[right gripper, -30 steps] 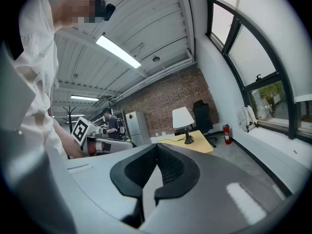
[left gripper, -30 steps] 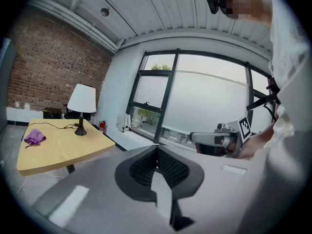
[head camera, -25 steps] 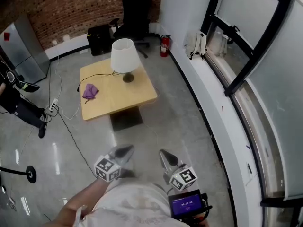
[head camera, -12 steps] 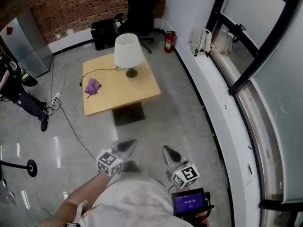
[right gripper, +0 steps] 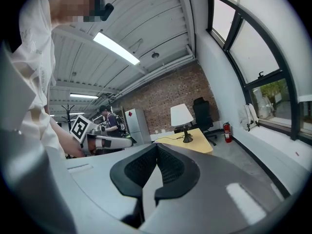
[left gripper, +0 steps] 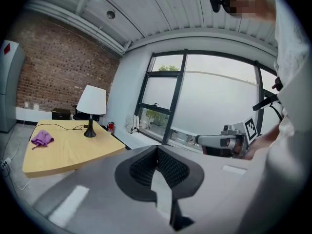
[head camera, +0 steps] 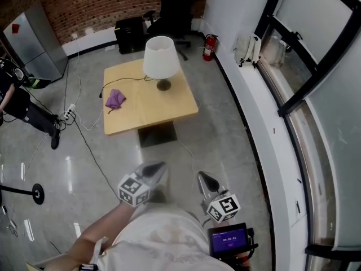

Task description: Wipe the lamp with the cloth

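Note:
A lamp (head camera: 161, 57) with a white shade stands at the far edge of a light wooden table (head camera: 169, 109). A crumpled purple cloth (head camera: 115, 99) lies on the table's left part, well apart from the lamp. Both grippers are held low near the person's body, far short of the table. My left gripper (head camera: 159, 166) is shut and empty, and so is my right gripper (head camera: 201, 176). In the left gripper view the lamp (left gripper: 91, 101) and cloth (left gripper: 42, 138) show far off beyond the shut left gripper (left gripper: 157, 148). The right gripper view shows the lamp (right gripper: 181, 116) beyond the shut right gripper (right gripper: 156, 145).
A black cord runs from the lamp over the table to a power strip (head camera: 70, 113) on the floor. Behind the table stand an office chair (head camera: 176, 4), a black box (head camera: 128, 35) and a fire extinguisher (head camera: 210, 46). A person (head camera: 17, 103) stands at the left. A curved window wall (head camera: 265, 123) runs along the right.
The table and lamp sit a little further right in the head view. Both grippers have edged forward with the person, still shut and empty.

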The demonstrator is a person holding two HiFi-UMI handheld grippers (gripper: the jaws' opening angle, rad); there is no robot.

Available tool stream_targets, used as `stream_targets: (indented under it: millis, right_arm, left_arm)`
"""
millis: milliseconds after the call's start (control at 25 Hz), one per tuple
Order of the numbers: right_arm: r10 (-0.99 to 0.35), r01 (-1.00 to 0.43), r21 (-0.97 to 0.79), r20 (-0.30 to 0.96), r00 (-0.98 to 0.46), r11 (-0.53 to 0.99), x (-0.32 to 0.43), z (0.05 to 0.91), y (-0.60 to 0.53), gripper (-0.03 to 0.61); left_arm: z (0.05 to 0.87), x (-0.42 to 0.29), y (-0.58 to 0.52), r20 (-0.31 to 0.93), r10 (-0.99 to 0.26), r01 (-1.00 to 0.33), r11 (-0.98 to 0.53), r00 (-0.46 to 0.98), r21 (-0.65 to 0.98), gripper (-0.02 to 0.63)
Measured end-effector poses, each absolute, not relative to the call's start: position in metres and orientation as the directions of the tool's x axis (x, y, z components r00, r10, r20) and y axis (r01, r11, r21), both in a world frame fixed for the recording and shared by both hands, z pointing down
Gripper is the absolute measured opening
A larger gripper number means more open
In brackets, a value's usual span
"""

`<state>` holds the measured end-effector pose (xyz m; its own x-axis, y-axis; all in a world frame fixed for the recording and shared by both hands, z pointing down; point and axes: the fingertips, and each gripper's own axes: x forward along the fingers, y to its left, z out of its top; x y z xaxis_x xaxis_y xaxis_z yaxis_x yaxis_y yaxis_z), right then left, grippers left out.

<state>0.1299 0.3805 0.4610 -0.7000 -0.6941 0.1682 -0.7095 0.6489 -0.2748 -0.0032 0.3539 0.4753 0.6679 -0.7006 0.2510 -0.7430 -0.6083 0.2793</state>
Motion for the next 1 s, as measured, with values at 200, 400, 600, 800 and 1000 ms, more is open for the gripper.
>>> stream_targets:
  millis: [200, 400, 600, 800, 1000]
  right_arm:
    - [-0.693, -0.713, -0.272, 0.182, -0.697, 0.646, 0.124, 0.471, 0.356, 0.014]
    - [-0.689, -0.711, -0.258, 0.183, -0.701, 0.654, 0.117, 0.466, 0.319, 0.014]
    - [-0.698, -0.722, -0.244, 0.19, -0.69, 0.647, 0.116, 0.465, 0.269, 0.014]
    - [-0.693, -0.72, -0.244, 0.201, -0.693, 0.65, 0.107, 0.462, 0.222, 0.014]
    - [-0.702, -0.726, -0.254, 0.195, -0.685, 0.639, 0.092, 0.463, 0.168, 0.014]
  left_arm:
    - [0.491, -0.017, 0.335, 0.259, -0.712, -0.756, -0.584, 0.652, 0.296, 0.002]
    - [0.501, -0.03, 0.292, 0.273, -0.726, -0.773, -0.561, 0.631, 0.296, 0.002]
    - [0.5, -0.026, 0.239, 0.258, -0.711, -0.755, -0.59, 0.654, 0.287, 0.002]
    - [0.497, -0.03, 0.188, 0.261, -0.699, -0.745, -0.611, 0.666, 0.269, 0.002]
    - [0.501, -0.047, 0.139, 0.281, -0.686, -0.741, -0.619, 0.671, 0.258, 0.002]
